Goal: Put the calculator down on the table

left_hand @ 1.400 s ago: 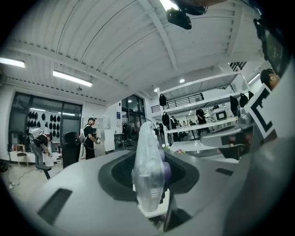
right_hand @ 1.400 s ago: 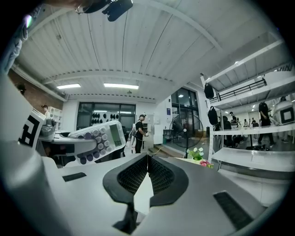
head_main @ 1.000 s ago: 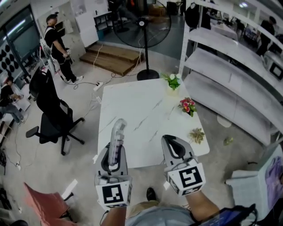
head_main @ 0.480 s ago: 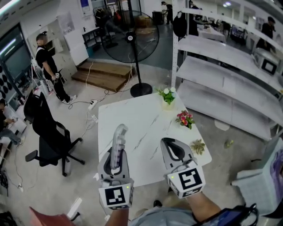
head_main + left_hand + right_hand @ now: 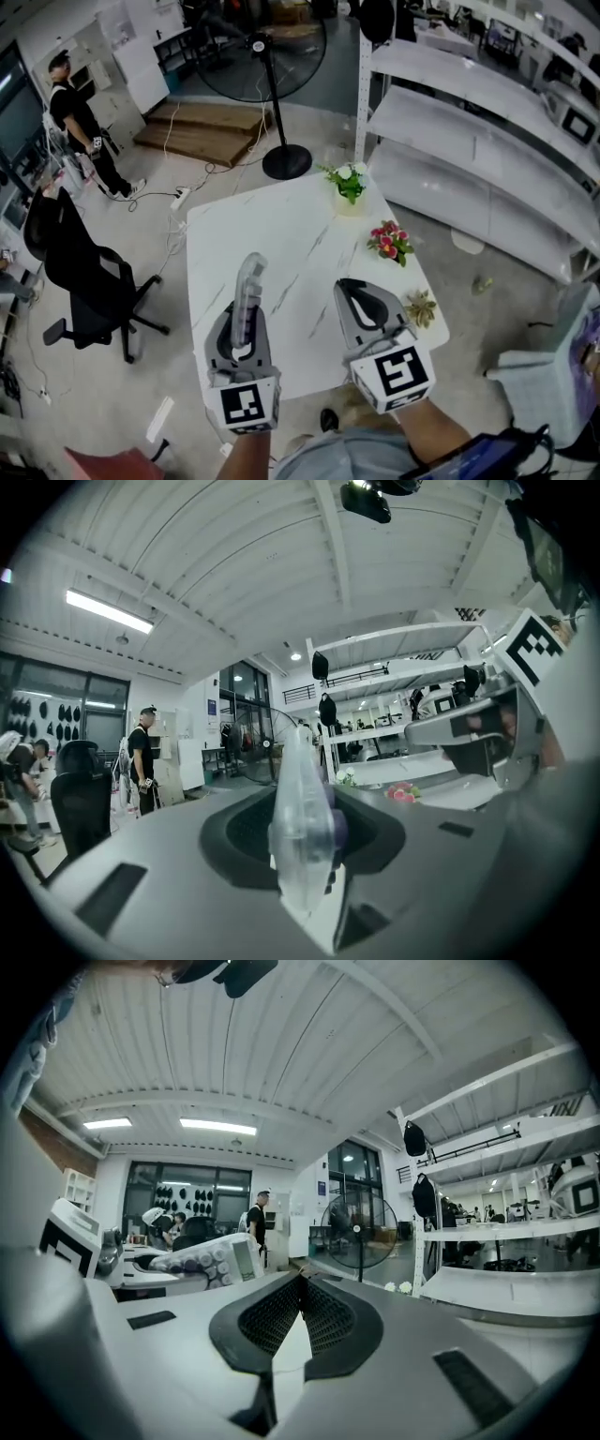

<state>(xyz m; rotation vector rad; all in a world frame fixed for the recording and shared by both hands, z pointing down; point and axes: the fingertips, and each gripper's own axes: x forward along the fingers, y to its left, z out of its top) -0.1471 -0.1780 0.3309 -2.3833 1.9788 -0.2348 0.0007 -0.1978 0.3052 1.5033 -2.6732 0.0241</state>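
Risk first: the left gripper [image 5: 238, 328] is clamped on only the near end of the calculator [image 5: 249, 286], which stands on its thin edge and sticks out well past the jaws. Released like this, it would likely tip and slap flat or skid on the smooth marble table [image 5: 281, 225]. It needs rolling flat and lowering to contact first. It hangs over the table's 7 o'clock corner, close to the near edge, so an early release could send it off onto the floor. How high it sits above the tabletop can't be told. The right gripper [image 5: 356, 295] has its jaws together on nothing, beside it at 5 o'clock. The potted flowers [image 5: 389, 241] along the 3 o'clock edge are well apart, so no clash there. The calculator is slim with a pale, glossy casing, rows of rounded lavender-grey keys and a small display at the far end, seen in the right gripper view [image 5: 202, 1265].
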